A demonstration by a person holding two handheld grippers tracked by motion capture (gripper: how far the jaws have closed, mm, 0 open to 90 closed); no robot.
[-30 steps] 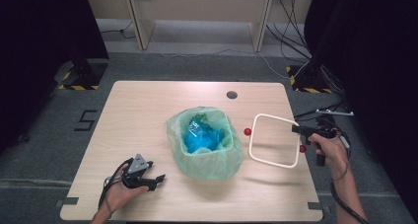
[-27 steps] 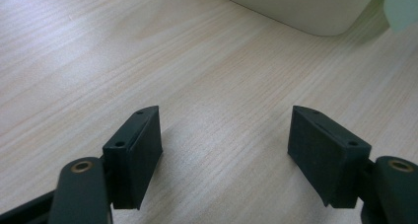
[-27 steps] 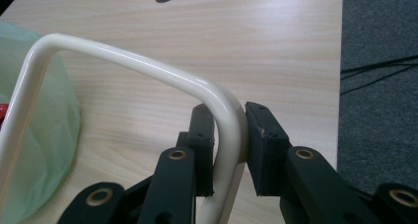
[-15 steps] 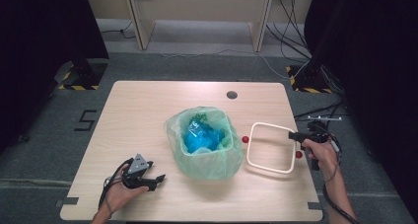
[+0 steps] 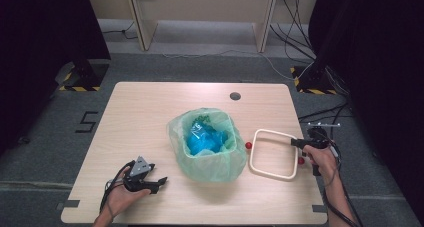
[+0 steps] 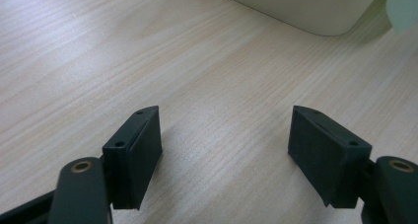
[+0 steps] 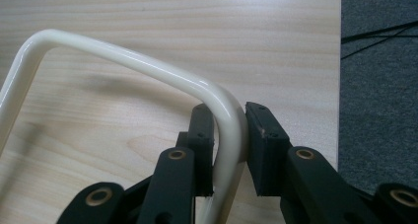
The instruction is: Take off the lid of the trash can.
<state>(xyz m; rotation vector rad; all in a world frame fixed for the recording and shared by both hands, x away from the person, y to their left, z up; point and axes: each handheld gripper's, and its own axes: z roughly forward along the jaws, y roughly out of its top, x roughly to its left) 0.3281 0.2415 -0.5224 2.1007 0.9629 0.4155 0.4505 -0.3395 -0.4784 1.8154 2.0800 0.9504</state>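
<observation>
cream-coloured tubing of the rectangular ring [image 5: 273,155] is clamped at one corner between the jaws of the right gripper [image 7: 230,140], low over the table [image 5: 150,117] just right of the bin [image 5: 207,144] lined with a green bag [image 5: 220,167]. the left gripper [image 6: 224,150] is rested on the table, jaws spread with nothing between them. the smooth tube could be twisted loose at the corner, or a red ball [image 5: 248,145] nearby knocked away.

The right gripper [image 5: 295,142] has lowered the cream frame [image 5: 274,155] toward the table [image 5: 150,117].
</observation>
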